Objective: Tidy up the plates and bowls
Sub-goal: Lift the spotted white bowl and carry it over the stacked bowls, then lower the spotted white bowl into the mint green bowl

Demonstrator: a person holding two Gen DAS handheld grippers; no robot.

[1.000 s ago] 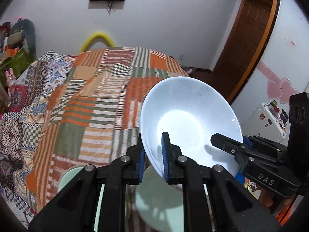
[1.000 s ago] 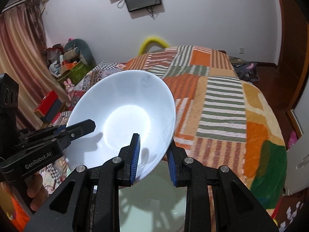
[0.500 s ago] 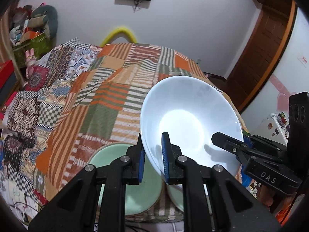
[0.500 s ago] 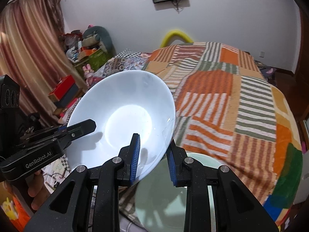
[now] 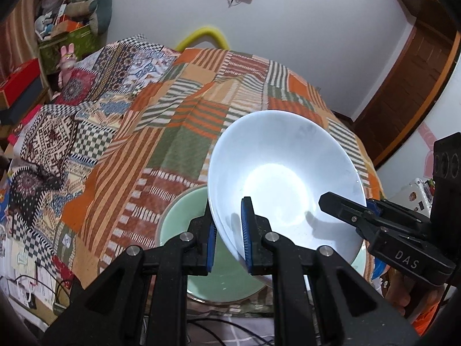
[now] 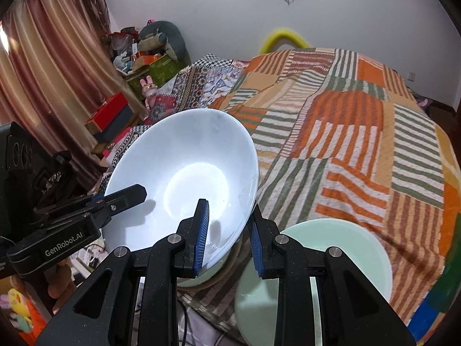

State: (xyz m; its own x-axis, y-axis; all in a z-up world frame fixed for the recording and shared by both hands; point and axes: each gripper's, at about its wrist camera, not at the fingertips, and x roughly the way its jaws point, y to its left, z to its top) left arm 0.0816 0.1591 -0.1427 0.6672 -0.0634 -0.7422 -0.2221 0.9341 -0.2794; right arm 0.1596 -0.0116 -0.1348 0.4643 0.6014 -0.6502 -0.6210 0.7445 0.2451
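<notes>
The bed (image 5: pixel 178 132), under its patchwork quilt of orange, green and cream stripes, carries the crockery near its closest edge, and above that edge one white bowl (image 5: pixel 283 178) is held in the air, tilted, between two tools. The left gripper (image 5: pixel 227 238) has its jaws closed narrow on the bowl's near-left rim, one pad inside and one outside; the right gripper (image 6: pixel 227 239) pinches the opposite rim the same way, so the bowl hangs from two thin edge grips. Below sit two pale green dishes: one green plate (image 5: pixel 184 219) under the bowl's left side, and a second green plate (image 6: pixel 340 248) to the right, well shown in the right wrist view. The main risk, as I judge it, is the glazed rim sliding out from the pads if either hand twists or the two pull apart, dropping the bowl onto the dishes beneath and chipping them. Setting it down tilted could also make it rock off a dish, and the soft quilt gives an uneven footing near the edge. Count: one white bowl, two green dishes, two grippers.
</notes>
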